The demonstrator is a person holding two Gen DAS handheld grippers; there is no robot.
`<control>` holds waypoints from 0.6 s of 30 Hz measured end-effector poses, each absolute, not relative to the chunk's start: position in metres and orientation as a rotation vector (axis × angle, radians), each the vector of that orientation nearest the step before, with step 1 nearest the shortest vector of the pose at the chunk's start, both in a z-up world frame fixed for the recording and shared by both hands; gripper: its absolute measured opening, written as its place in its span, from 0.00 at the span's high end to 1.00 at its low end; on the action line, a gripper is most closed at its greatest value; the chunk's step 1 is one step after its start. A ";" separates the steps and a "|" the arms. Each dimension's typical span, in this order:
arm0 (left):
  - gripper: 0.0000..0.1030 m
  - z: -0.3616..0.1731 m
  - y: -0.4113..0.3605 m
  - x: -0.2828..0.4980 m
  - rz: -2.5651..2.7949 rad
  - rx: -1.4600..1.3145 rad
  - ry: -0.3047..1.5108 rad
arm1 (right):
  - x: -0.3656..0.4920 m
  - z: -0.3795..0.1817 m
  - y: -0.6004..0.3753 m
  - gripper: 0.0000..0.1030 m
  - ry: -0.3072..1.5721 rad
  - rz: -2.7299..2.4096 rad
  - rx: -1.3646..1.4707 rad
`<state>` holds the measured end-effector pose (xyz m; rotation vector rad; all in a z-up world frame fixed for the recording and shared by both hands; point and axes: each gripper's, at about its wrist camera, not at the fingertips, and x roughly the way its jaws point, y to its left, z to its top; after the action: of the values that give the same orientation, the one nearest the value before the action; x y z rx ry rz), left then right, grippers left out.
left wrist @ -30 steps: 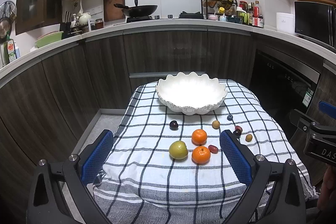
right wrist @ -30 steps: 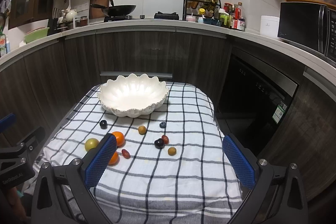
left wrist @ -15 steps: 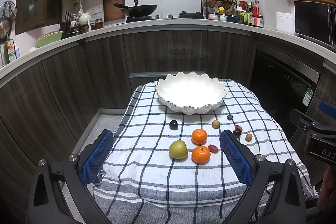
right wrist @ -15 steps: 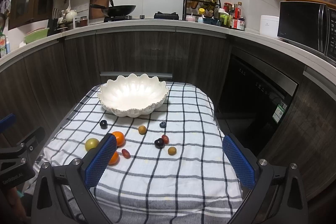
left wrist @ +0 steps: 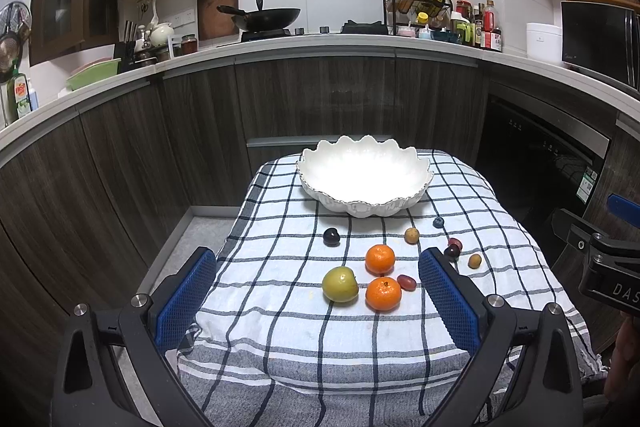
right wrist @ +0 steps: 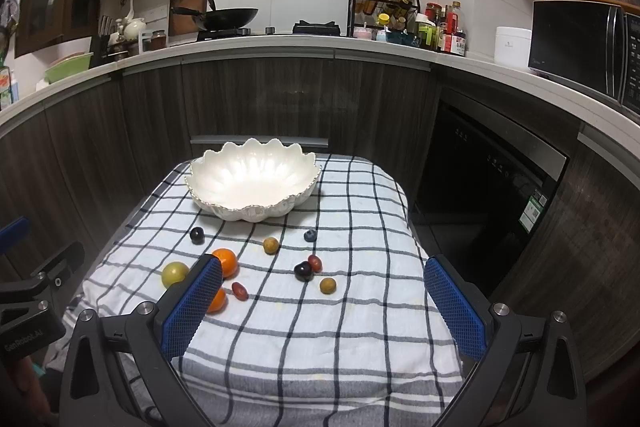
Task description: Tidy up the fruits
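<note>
A white scalloped bowl point(left wrist: 416, 193) point(right wrist: 208, 203) stands empty at the far end of a small table covered with a checked cloth point(left wrist: 304, 339) point(right wrist: 320, 331). In front of it lie two oranges point(left wrist: 380, 259) point(left wrist: 383, 293), a green apple point(left wrist: 340, 283) point(right wrist: 175, 273), dark plums point(left wrist: 331, 237) point(right wrist: 303, 271), a blueberry point(left wrist: 438, 222) point(right wrist: 310, 235), red grapes point(left wrist: 406, 281) point(right wrist: 240, 290) and small yellow-brown fruits point(left wrist: 411, 235) point(right wrist: 327, 285). My left gripper point(left wrist: 316, 297) is open and empty near the cloth's front. My right gripper point(right wrist: 322, 307) is open and empty, further right.
Dark wood cabinets and a white counter point(left wrist: 320, 47) curve round behind the table. A dishwasher front point(right wrist: 492, 179) is at the right. The floor point(left wrist: 192, 239) drops away left of the table. Each gripper's body shows at the edge of the other's view point(left wrist: 608, 267) point(right wrist: 28, 303).
</note>
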<state>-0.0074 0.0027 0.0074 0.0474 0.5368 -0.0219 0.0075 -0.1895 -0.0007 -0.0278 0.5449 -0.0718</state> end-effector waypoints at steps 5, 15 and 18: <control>0.00 0.007 0.003 -0.007 -0.021 0.047 0.537 | 0.008 -0.001 -0.189 0.01 0.546 -0.072 -0.027; 0.00 0.006 0.004 -0.009 -0.021 0.048 0.540 | 0.008 -0.002 -0.190 0.01 0.551 -0.071 -0.023; 0.00 0.005 0.004 -0.008 -0.021 0.049 0.539 | 0.006 -0.005 -0.194 0.01 0.555 -0.074 -0.019</control>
<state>-0.0083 0.0038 0.0053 0.0486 0.5394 -0.0214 0.0063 -0.1942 -0.0053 -0.0191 0.5554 -0.0745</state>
